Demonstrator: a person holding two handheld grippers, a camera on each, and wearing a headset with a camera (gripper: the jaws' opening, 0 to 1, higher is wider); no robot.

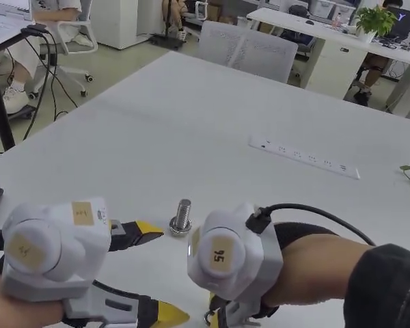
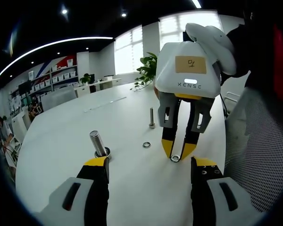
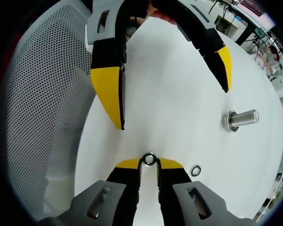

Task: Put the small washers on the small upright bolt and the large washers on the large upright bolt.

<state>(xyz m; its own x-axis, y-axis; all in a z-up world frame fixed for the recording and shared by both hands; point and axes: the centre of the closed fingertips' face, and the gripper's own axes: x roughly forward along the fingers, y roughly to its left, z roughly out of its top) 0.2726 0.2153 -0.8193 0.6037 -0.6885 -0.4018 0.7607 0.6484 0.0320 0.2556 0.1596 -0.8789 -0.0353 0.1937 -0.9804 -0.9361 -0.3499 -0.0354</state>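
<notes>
R gripper (image 2: pixel 178 153) points down at the near edge of the table (image 1: pixel 212 116). Its jaws are narrow, tips pinched on a washer (image 3: pixel 150 158) that looks to be still at the table surface. Can't tell if it's a small or a large one.

L gripper (image 1: pixel 162 273) sits near-left with jaws wide and nothing between them, aimed across at the R one.

Large bolt (image 1: pixel 183 215) is upright between the two grippers and a bit farther off. There's a ring at its base, prob. a washer already on, but it could be the bolt's own head.

Small bolt (image 2: pixel 152 117) is upright farther along the L gripper view; its base is too small to tell if anything's on it.

One loose washer (image 2: pixel 146 144) lies flat between the bolts, near the R tips.

Progress, approx.: at most one washer placed. The gripped one is yet to be lifted and threaded, then the loose one.
</notes>
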